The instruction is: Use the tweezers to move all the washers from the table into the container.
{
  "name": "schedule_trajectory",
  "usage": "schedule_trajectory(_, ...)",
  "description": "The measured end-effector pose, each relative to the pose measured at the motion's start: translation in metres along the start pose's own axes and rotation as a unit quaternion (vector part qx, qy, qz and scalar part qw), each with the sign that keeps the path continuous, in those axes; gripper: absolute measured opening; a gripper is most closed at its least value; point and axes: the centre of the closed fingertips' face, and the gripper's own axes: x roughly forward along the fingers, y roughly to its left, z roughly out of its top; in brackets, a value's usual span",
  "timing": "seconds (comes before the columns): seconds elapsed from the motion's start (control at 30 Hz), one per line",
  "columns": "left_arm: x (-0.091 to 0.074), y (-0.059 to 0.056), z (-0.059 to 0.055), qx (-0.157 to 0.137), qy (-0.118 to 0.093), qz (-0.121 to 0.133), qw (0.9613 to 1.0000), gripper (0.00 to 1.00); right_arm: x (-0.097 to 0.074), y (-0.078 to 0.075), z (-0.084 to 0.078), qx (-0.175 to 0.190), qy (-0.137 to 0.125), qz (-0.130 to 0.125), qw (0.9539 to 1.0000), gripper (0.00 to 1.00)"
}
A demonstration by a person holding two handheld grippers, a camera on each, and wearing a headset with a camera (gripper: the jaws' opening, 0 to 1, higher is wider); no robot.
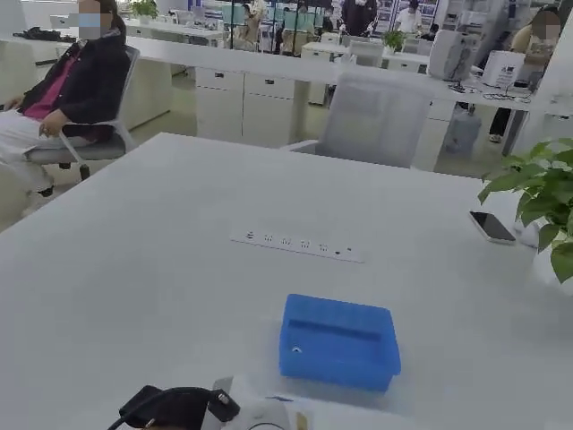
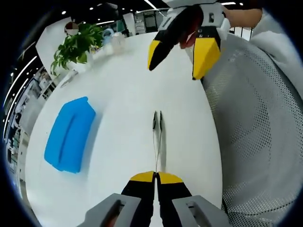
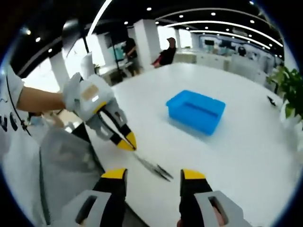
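Note:
My left gripper (image 2: 156, 176) is shut on thin metal tweezers (image 2: 157, 135), whose closed tips point forward just above the white table (image 2: 128, 90). The right gripper view shows the left gripper (image 3: 128, 142) from the side, with the tweezers (image 3: 154, 168) reaching toward my right gripper (image 3: 154, 175), which is open and holds nothing. The left gripper view has the right gripper (image 2: 187, 52) hovering open past the tweezer tips. The blue container (image 1: 338, 340) sits on the table with one small pale ring (image 1: 296, 350) inside; it appears again as the container (image 2: 69, 135) and the container (image 3: 196, 111). I see no washers on the table.
A power strip (image 1: 295, 242) is set into the table beyond the container. A phone (image 1: 491, 227) and a potted plant (image 1: 542, 193) are at the right edge. A mesh chair (image 2: 255, 132) stands near the grippers. A person (image 1: 76, 81) sits far left.

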Motion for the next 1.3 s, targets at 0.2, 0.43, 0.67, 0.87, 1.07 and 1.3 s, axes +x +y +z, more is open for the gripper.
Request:
schedule_trajectory(0.2, 0.008, 0.001, -0.008, -0.004, 0.009, 0.0, 1.0, 0.0, -0.017, 0.002, 0.007, 0.011, -0.022, -0.02, 0.9995, 0.42)
schedule_trajectory(0.43, 0.009, -0.001, -0.011, -0.042, 0.015, 0.012, 0.9989, 0.06, -0.028, 0.0, 0.015, 0.038, -0.07, -0.049, 0.9956, 0.46)
schedule_trajectory(0.67, -0.047, 0.029, 0.015, -0.177, -0.106, 0.125, 0.9704, 0.33, -0.043, -0.01, 0.029, 0.055, -0.123, -0.07, 0.9884, 0.5)
schedule_trajectory(0.87, -0.112, 0.041, 0.023, -0.269, -0.182, 0.214, 0.9211, 0.72, -0.051, -0.015, 0.036, 0.068, -0.149, -0.075, 0.9837, 0.6)
schedule_trajectory(1.07, -0.148, 0.029, 0.008, -0.341, -0.206, 0.276, 0.8748, 0.98, -0.052, -0.014, 0.037, 0.045, -0.152, -0.092, 0.9831, 0.7)
schedule_trajectory(1.3, -0.164, 0.015, -0.013, -0.383, -0.182, 0.326, 0.8448, 0.99, -0.05, -0.014, 0.033, 0.035, -0.158, -0.102, 0.9815, 0.82)
